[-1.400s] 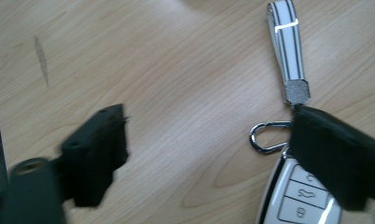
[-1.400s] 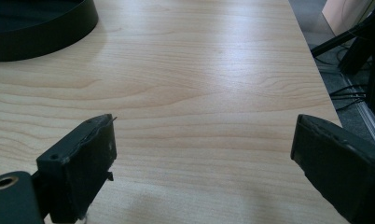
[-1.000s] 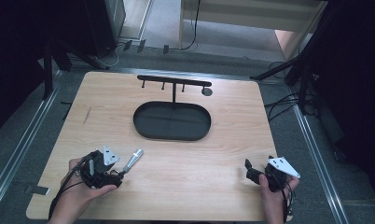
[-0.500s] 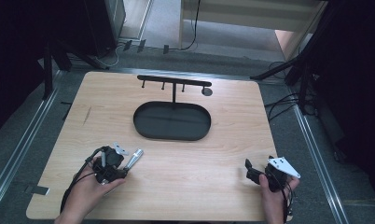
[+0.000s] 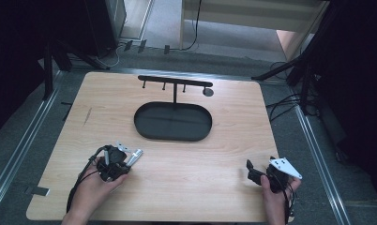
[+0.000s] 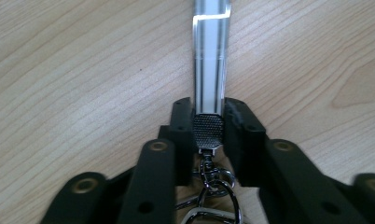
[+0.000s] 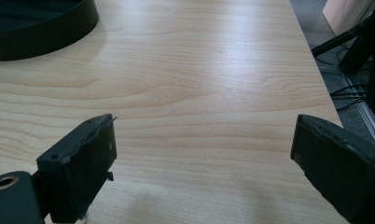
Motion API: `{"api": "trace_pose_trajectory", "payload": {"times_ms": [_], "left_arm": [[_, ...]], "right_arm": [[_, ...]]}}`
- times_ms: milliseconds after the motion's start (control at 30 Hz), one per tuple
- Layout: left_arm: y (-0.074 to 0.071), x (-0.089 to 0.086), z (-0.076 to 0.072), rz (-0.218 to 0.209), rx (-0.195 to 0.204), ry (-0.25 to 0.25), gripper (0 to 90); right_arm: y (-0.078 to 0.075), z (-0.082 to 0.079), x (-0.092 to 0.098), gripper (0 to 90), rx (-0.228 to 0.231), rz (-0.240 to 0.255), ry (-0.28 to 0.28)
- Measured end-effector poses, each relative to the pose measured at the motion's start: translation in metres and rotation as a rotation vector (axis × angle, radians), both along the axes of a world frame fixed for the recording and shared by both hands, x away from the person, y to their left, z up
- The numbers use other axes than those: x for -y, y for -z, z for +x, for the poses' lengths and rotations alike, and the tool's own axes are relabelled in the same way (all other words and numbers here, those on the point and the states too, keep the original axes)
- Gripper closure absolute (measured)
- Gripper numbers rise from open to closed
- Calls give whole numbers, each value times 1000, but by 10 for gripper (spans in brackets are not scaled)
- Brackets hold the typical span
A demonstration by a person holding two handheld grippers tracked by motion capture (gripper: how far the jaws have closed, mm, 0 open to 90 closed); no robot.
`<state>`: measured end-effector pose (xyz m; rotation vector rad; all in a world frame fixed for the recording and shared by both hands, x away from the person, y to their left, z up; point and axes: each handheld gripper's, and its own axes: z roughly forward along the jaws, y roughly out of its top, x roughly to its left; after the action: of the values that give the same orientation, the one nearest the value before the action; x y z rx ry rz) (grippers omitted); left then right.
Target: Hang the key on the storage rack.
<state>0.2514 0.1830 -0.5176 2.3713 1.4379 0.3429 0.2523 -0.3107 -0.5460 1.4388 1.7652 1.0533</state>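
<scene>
Jaws of the left gripper point(image 6: 208, 128) have just closed on the keychain point(image 6: 211, 70) at its knurled end, ready for lifting; right gripper point(image 7: 202, 154) waits wide.

The left gripper point(image 5: 125, 161) is held low at the near left, jaws just clamped, while the right gripper point(image 5: 249, 165) is held wide at the near right.

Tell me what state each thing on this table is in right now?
Left gripper: jaws have just closed, shut on the silver keychain tool.
Silver keychain tool: lying on the table, clamped at its knurled end.
Right gripper: open, holding nothing.
Black oval tray: empty.
Hook rack: upright, nothing hanging.
</scene>
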Motion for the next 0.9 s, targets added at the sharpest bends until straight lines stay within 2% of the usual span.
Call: {"api": "trace_pose_trajectory", "payload": {"times_ms": [200,233,400,500,600,800,900], "left_arm": [[0,-7,-2,-30,38,3,749],[-3,-12,-4,-63,73,-3,749],[-13,-23,-10,-148,192,-13,750],[-19,-30,-14,-235,274,-17,750],[-25,-34,-18,-301,343,-16,751],[-37,-44,-22,-476,510,-7,751],[-39,-45,-19,-512,547,-13,752]], "right_arm": [[0,0,0,68,2,0,1],[0,0,0,68,1,0,0],[0,0,0,68,-1,-1,0],[0,0,0,68,-2,-3,2],[0,0,0,68,-1,-3,2],[0,0,0,68,-3,-2,3],[0,0,0,68,-3,-3,3]]}}
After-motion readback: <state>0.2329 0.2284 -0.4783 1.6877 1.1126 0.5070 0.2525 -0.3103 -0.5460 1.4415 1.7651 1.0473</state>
